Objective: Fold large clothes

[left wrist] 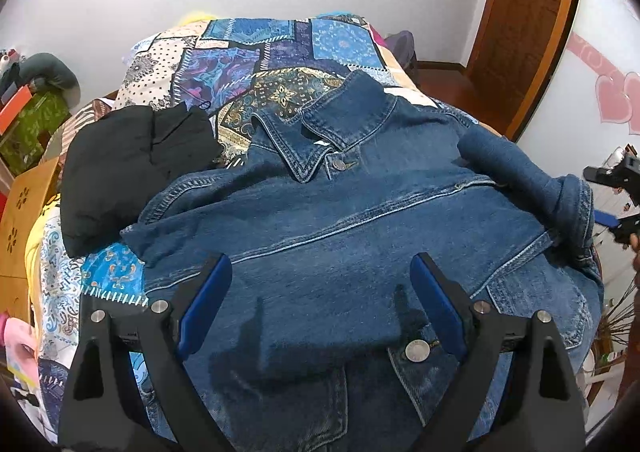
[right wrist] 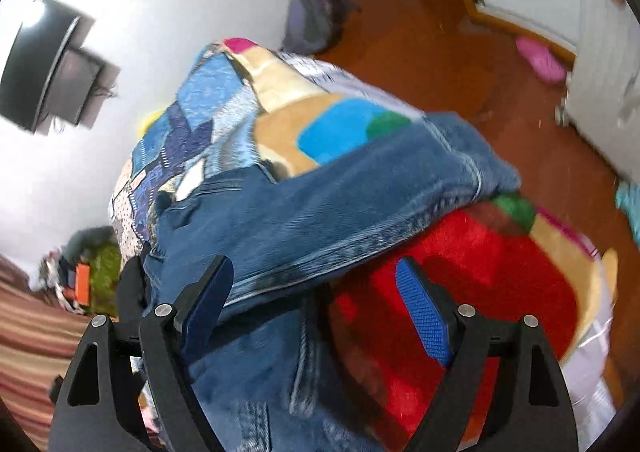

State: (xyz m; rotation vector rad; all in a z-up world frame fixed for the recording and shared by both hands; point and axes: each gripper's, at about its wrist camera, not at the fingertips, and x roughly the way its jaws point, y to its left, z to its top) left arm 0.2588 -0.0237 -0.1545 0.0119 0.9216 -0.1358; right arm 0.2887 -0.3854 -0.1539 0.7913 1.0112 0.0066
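While the left wrist view took in the whole bed (left wrist: 256, 51), a folded black garment (left wrist: 136, 167) lay at its left, touching the denim jacket (left wrist: 340, 211), which was spread face up across the patchwork quilt, collar (left wrist: 320, 131) pointing toward the far wall and its long axis running away from the camera. One sleeve (left wrist: 532, 179) was folded in over the right shoulder. The left hand-held gripper (left wrist: 322, 292) hovered over the jacket, jaws wide, nothing between them. Only the blurred right wrist view showed the red blanket (right wrist: 480, 272) beneath the jacket's edge; the right hand-held gripper (right wrist: 316, 284) stood wide too, empty.
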